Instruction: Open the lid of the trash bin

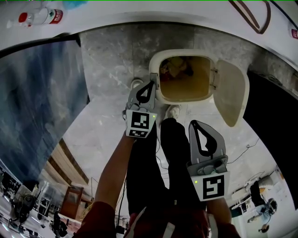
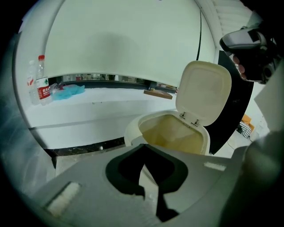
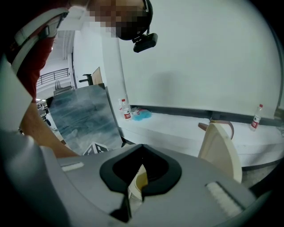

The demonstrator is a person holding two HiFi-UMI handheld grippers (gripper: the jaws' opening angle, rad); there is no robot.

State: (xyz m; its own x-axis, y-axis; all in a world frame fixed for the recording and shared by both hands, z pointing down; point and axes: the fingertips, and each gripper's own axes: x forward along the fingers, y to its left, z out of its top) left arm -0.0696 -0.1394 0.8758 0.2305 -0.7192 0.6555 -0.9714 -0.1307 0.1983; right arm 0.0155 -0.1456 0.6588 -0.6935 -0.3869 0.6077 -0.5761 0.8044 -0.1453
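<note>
Trash bin [image 1: 182, 99] — cream, standing on the grey stone floor [image 1: 109, 60] below a white ledge [image 1: 139, 14]. Lid [image 1: 231, 93] is swung fully open, hinged on the person's right. Contents: crumpled yellowish and dark refuse [image 1: 176, 68] at the far inner side. Left gripper [image 1: 151, 84] — jaws pressed together on nothing, tip just beside the bin's left rim. Right gripper [image 1: 195, 124] is likewise closed and empty, apart from the bin.
</note>
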